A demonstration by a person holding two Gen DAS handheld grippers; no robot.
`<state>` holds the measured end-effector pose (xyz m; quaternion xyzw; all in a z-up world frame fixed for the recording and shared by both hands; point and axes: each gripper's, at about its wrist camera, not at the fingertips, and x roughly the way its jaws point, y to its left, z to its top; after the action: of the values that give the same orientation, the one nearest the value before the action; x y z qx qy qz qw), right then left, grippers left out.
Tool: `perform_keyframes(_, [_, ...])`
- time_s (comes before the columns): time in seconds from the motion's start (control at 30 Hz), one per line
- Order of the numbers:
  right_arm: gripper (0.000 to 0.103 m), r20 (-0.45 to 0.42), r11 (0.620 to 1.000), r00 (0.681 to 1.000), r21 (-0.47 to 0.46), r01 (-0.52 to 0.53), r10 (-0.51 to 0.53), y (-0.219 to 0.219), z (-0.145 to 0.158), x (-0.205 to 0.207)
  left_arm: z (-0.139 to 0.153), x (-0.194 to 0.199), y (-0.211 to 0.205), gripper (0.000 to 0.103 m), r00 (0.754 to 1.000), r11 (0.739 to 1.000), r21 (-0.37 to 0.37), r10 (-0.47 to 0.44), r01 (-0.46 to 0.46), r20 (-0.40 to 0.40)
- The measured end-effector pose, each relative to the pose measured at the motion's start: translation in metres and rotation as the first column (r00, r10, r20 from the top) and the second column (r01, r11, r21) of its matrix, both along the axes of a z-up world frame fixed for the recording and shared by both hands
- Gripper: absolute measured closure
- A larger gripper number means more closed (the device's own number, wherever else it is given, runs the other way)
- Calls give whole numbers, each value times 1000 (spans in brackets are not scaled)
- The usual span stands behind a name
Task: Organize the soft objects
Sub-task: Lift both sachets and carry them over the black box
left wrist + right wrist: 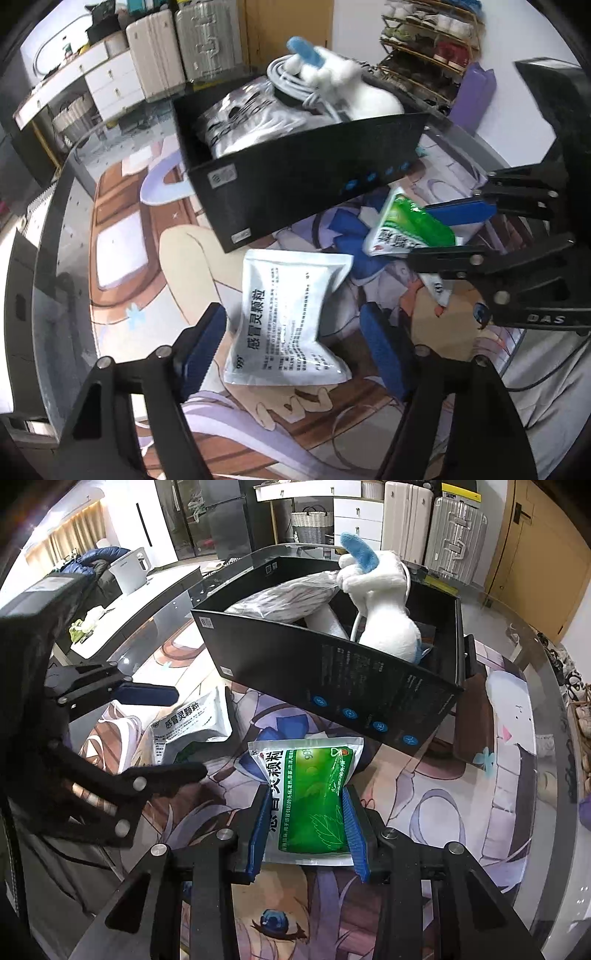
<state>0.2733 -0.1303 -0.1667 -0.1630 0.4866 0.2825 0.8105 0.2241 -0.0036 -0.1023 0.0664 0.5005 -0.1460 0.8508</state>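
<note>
A white medicine pouch point(291, 314) lies on the printed mat, between the fingers of my left gripper point(295, 328), which is open around it without pinching. It also shows in the right wrist view point(192, 723). My right gripper point(306, 805) is shut on a green medicine pouch point(314, 797), squeezing its middle; it shows in the left wrist view point(410, 229) too. A black box point(306, 192) behind both holds a white and blue plush toy point(380, 605), a silver bag point(284, 598) and a coiled white cable point(288, 77).
The table carries an anime-print mat point(461, 775) and has a dark curved edge point(48, 236). Suitcases point(436, 528), white drawers point(114, 81), a shoe rack point(428, 48) and a purple bag point(476, 92) stand beyond the table.
</note>
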Motion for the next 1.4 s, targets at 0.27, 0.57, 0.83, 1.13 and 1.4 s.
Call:
perform_keyframes(0.27, [65, 11, 1000, 1000, 21, -10, 10, 0, 7, -3, 3, 0, 1, 67, 1000, 1000, 13, -1, 1, 4])
perform_keyframes(0.57, [65, 32, 997, 999, 70, -32, 30, -2, 26, -13, 33, -16, -3, 72, 994, 999, 5, -46, 45, 99])
perform_keyframes(0.83, [65, 101, 989, 995, 144, -36, 21, -6, 63, -22, 77, -32, 1, 73, 975, 998, -46, -41, 52, 220])
perform_keyframes(1.13, [65, 214, 976, 976, 220, -2, -47, -14, 111, -17, 114, -29, 7, 73, 946, 994, -105, 18, 17, 324])
perform_keyframes(1.4, [65, 309, 969, 943, 244, 45, -122, -16, 136, -4, 125, -14, 10, 73, 926, 988, -150, 89, -36, 367])
